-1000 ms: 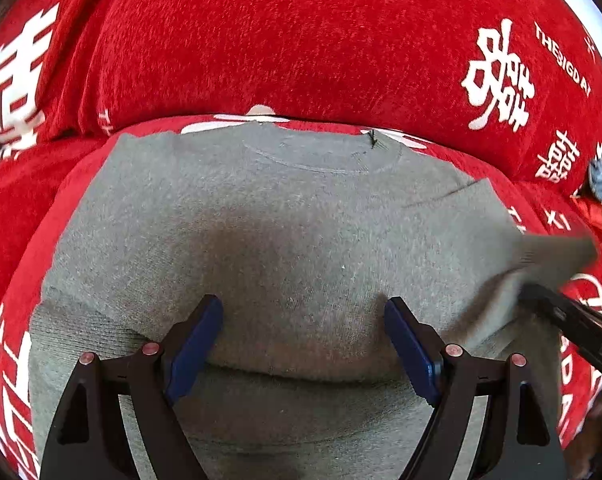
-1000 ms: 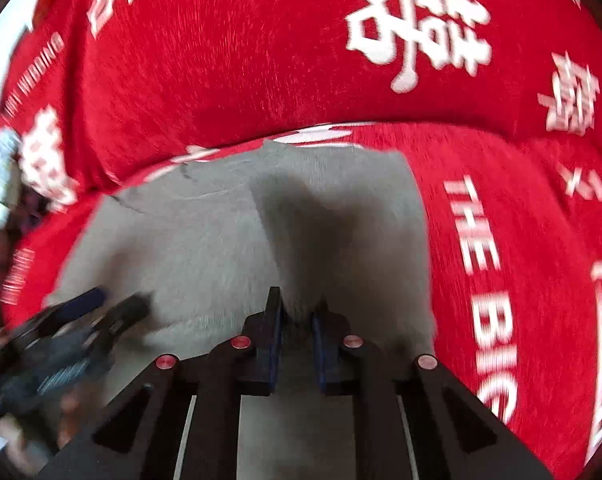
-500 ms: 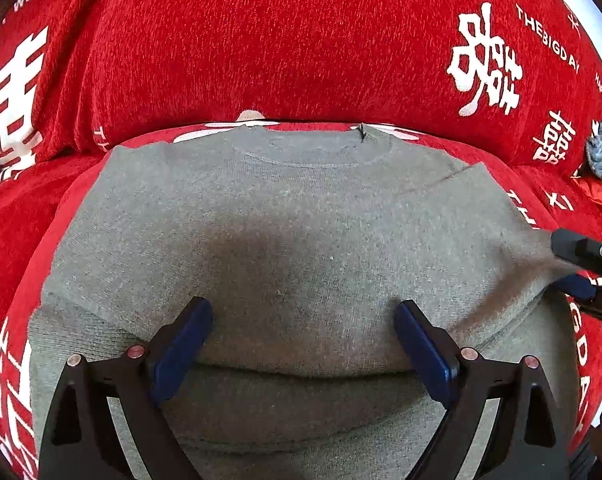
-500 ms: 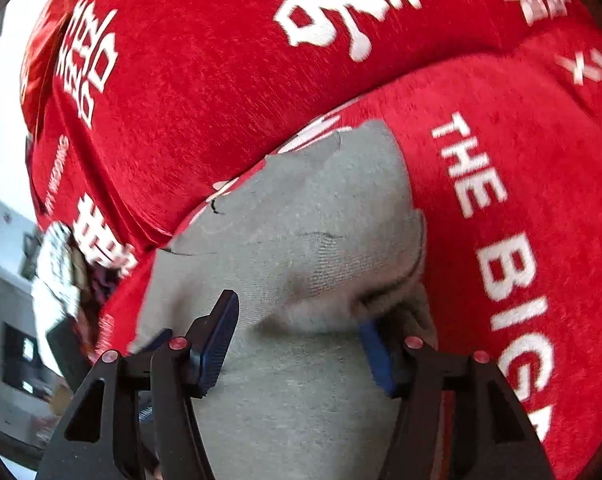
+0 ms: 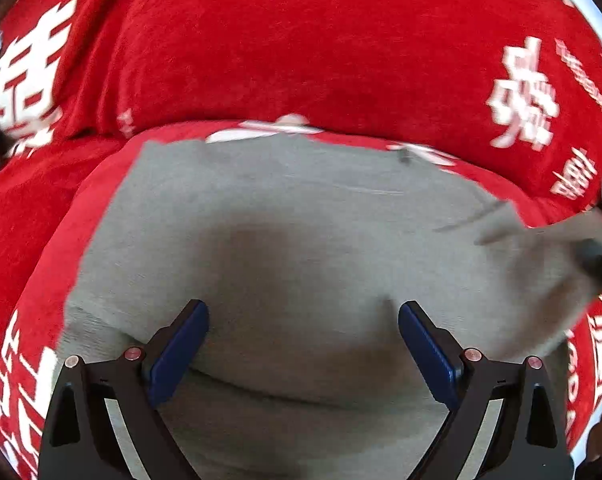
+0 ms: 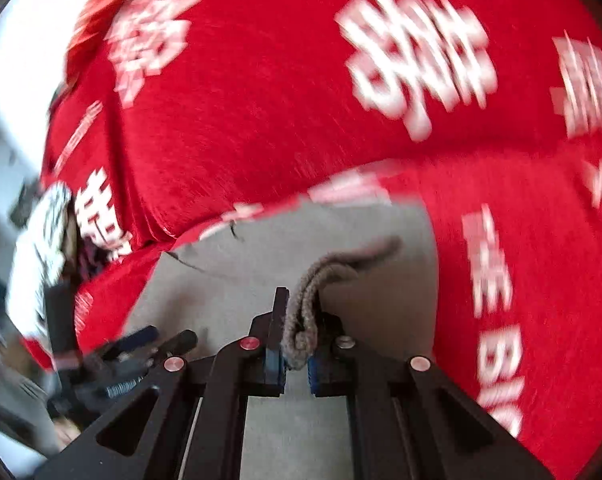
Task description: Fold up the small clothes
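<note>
Right claw: my right gripper (image 6: 297, 320) was clenched on a bunched edge of the grey sweater (image 6: 341, 280), the knit rolled up between the pads.
Left claw: my left gripper (image 5: 303, 344) was released and opening wider, with nothing pressed between its pads; the sweater (image 5: 285, 240) lay flat beneath it.
Sweater: it lay spread on the red blanket (image 5: 301, 52), neckline towards the far side, its right side pulled up and outward where the right gripper (image 5: 599, 258) had it.
Done so far: I judged the garment laid out and one edge picked up; a crease showed across the near part in the left view, perhaps a hem fold, though I could not tell for certain.
Left to do: I judged most of the folding was ahead, carrying the gripped side across the body, then the other side, then halving it.
Blur: both views were smeared, so fine detail was uncertain.
</note>
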Motion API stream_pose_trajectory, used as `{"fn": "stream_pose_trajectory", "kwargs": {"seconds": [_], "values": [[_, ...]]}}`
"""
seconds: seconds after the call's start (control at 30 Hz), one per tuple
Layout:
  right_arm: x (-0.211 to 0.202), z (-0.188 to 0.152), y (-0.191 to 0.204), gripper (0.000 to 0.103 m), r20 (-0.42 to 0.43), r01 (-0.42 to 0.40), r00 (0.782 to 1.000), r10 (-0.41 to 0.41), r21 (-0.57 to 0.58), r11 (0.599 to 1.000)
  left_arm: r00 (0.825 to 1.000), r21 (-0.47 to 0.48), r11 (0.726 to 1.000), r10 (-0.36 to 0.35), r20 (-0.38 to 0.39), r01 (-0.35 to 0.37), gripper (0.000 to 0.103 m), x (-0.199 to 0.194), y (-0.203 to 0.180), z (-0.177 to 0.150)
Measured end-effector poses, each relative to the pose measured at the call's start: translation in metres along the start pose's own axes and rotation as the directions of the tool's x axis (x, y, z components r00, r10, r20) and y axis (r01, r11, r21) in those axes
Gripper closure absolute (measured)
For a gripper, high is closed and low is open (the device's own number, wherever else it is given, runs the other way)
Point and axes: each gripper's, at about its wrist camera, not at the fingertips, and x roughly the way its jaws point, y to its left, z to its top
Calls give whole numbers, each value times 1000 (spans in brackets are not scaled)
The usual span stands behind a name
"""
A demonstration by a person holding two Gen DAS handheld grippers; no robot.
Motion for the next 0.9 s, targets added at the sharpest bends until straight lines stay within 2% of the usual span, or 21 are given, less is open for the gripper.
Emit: {"fn": "stream_pose_trajectory", "kwargs": {"seconds": [0.07, 0.2, 0.3, 0.4, 0.5, 0.53, 0.6, 0.67, 0.73, 0.8, 0.83, 0.87, 0.9], "values": [[5, 0, 8, 95, 11, 56, 998, -56, -78, 995, 1000, 10, 1000, 4, 6, -4, 7, 1, 5, -2], [23, -23, -22, 95, -66, 133, 988, -137, -55, 990, 999, 85, 995, 40, 31, -43, 7, 1, -5, -13], [21, -42, -40, 93, -123, 121, 984, -126, -45, 992, 1000, 74, 997, 25, 19, -27, 7, 1, -3, -11], [3, -42, -43, 88, -108, 116, 987, -120, -37, 993, 1000, 61, 998, 20, 12, -21, 7, -8, 1, -9], [-19, -31, -40, 74, -44, 212, 976, -213, -25, 977, 1000, 38, 999, 9, 26, -10, 7, -18, 5, -4], [-26, -26, -36, 62, -6, 217, 976, -217, -17, 976, 1000, 40, 999, 12, 24, -13, 7, -18, 4, -2], [-28, -20, -23, 46, 24, 204, 979, -203, -21, 979, 999, 57, 998, 28, 18, -29, 7, -16, 0, 0], [-16, -19, -6, 45, 0, 190, 982, -190, -65, 980, 999, 69, 996, 49, 6, -49, 7, -11, -1, 1], [9, -23, 7, 45, -84, 179, 979, -187, -95, 979, 997, 64, 996, 71, -24, -69, 7, -2, 3, 1], [39, -31, 1, 46, -185, 191, 963, -197, -47, 980, 996, 71, 994, 85, -22, -83, 7, 3, 7, 0], [43, -33, -2, 46, -185, 201, 961, -205, -38, 979, 996, 80, 993, 89, -19, -87, 7, 4, 6, 0], [44, -32, -2, 46, -147, 216, 964, -220, -45, 975, 995, 91, 992, 95, -19, -93, 7, 6, 6, 2], [50, -29, 0, 46, -148, 244, 957, -251, -62, 968, 995, 94, 991, 96, -18, -94, 5, 7, 6, 3]]}}
